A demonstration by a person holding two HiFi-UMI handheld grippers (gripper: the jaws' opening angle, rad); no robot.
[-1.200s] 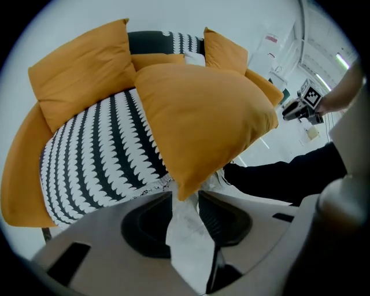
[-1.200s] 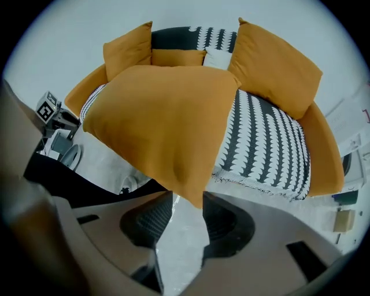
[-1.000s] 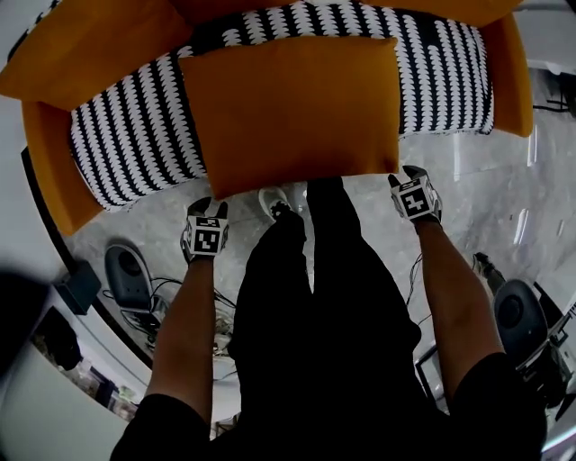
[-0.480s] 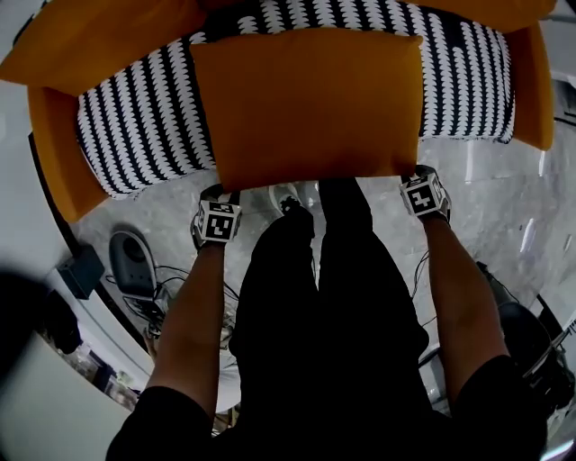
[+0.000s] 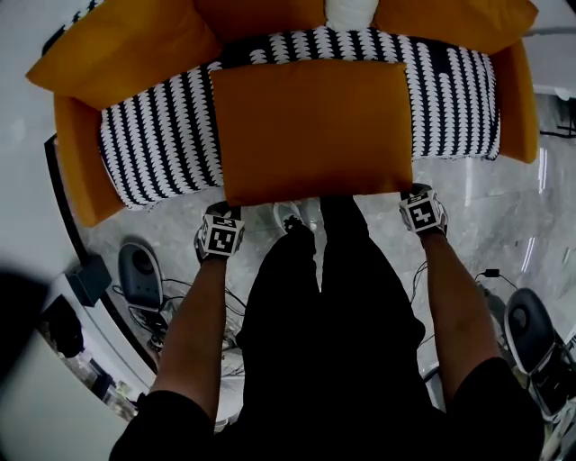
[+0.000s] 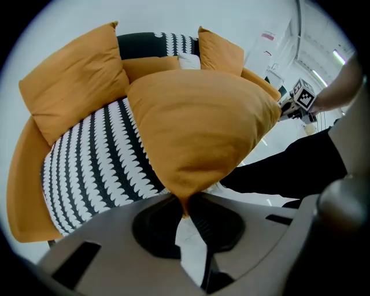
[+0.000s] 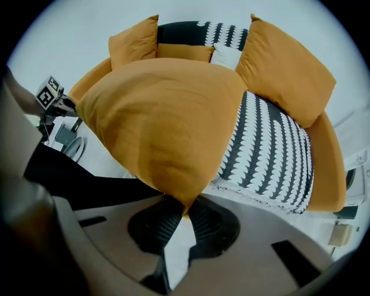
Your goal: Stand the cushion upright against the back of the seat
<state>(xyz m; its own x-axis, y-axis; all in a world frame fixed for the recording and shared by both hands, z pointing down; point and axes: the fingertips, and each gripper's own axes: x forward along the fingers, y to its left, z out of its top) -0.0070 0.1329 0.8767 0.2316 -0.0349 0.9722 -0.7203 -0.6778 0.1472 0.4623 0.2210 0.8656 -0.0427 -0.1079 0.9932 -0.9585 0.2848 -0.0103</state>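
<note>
Standing at the front edge of an orange sofa (image 5: 76, 176), a person in black trousers (image 5: 333, 315) reaches both bare forearms steeply down over a pale marble floor (image 5: 504, 207). The left gripper (image 6: 185, 211) has just been closing, and its jaws now stand narrow, pinching the near left corner of an orange cushion (image 5: 310, 131); a peak of fabric is squeezed between the dark ribbed pads (image 6: 202, 217). The right gripper (image 7: 184, 209) has likewise just been closing, and its jaws are clamped on the near right corner of the same cushion. A marker cube (image 5: 220, 237) tops the left tool and another (image 5: 421, 212) tops the right, both just below the cushion's front edge in the head view.

The cushion hangs stretched between the two tools, spread over the middle of the black-and-white patterned seat (image 5: 153, 144), with its near edge reaching past the seat's front. It does not yet lean on the backrest. Farther off, one large orange back cushion (image 5: 126, 49) is propped at the left end of the sofa and another (image 5: 459, 18) at the right end. Between them sits a small white pillow (image 5: 349, 13).
</note>
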